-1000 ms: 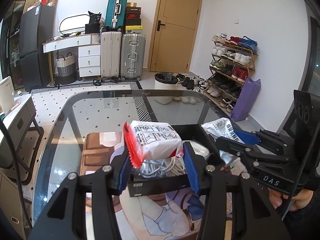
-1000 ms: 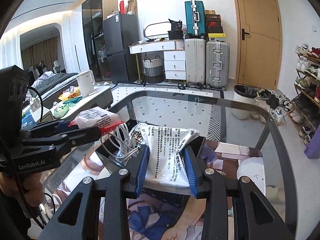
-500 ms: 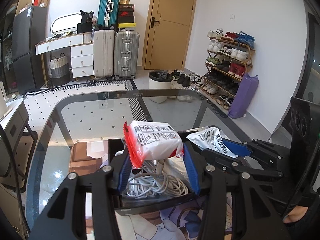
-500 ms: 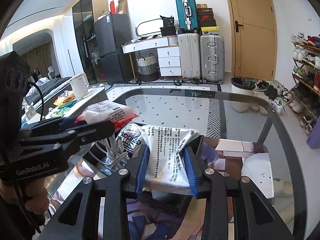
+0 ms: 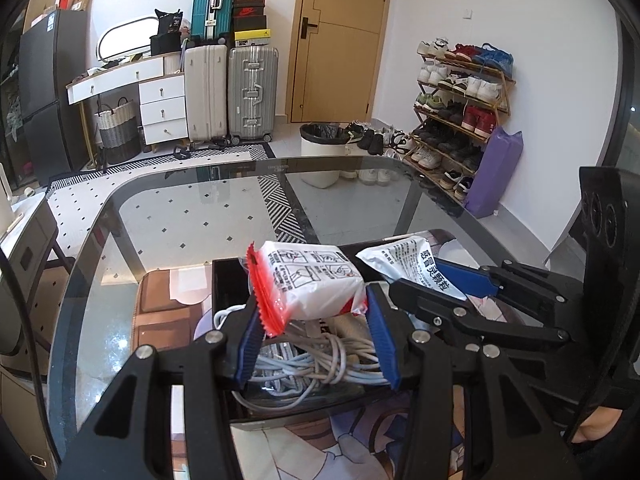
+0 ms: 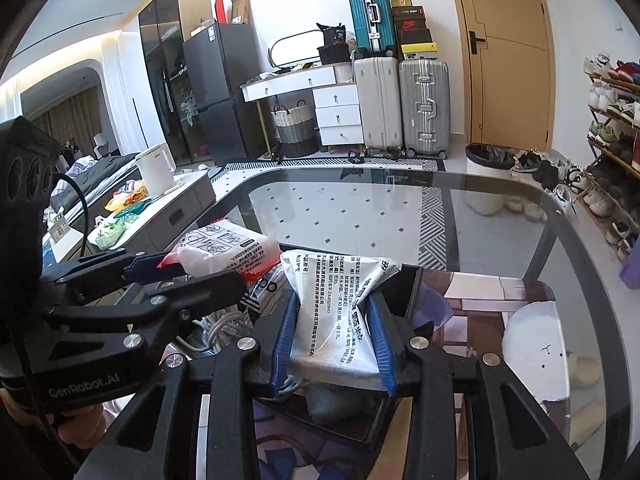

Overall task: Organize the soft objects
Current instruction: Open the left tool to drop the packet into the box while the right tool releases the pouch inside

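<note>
Each gripper, left point(image 5: 316, 344) and right point(image 6: 334, 344), clenches a soft packet point(image 5: 308, 284) point(image 6: 340, 312) above the black box point(image 5: 224, 276), apparently to drop it in.

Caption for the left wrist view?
Left gripper holds a red-edged packet over a black box of cables.

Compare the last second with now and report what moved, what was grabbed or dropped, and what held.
Both grippers carried their packets forward and down over the black box, so the cables now show under the left packet. Nothing grabbed or dropped; the right packet is still clamped.
</note>
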